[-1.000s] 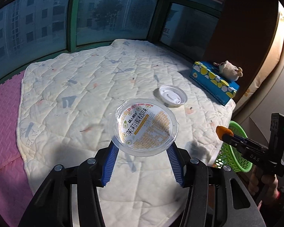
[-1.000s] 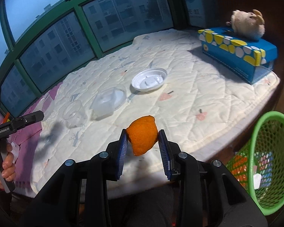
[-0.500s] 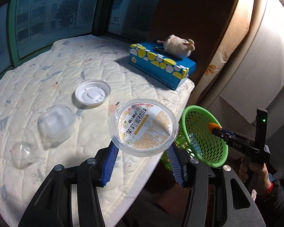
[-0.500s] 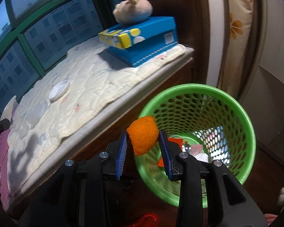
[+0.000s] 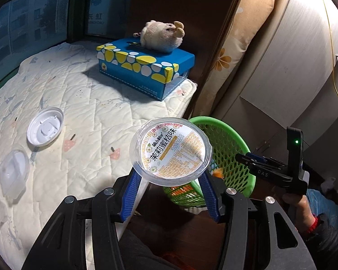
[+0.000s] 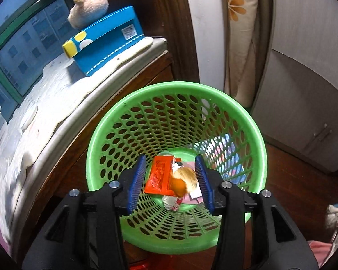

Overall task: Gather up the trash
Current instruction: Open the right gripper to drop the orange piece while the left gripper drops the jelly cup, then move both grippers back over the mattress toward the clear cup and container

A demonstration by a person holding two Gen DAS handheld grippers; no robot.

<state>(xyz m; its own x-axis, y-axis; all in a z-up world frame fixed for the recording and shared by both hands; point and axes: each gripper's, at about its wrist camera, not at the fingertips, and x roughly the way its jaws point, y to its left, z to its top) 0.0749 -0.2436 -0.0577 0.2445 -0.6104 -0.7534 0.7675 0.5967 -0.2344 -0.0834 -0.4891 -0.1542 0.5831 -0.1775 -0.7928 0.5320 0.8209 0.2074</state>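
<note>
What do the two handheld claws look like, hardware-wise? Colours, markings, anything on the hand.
Both have black plastic bodies with silver screw heads and blue ribbed pads. Seen from the left wrist camera, the right claw carries white "DAS" lettering and an upright black post with a lit green LED. The hand holding it is bare, with a red band at the wrist beside a dark sleeve.

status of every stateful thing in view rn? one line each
left tool: shut on the jelly cup
jelly cup: held in the air, foil lid sealed, beside the basket rim
right tool: open, empty, over the basket
green basket: upright on the floor, trash inside
orange peel: blurred, inside the basket
white lid: lying on the quilt
tissue box: on the quilt, plush toy on top
</note>
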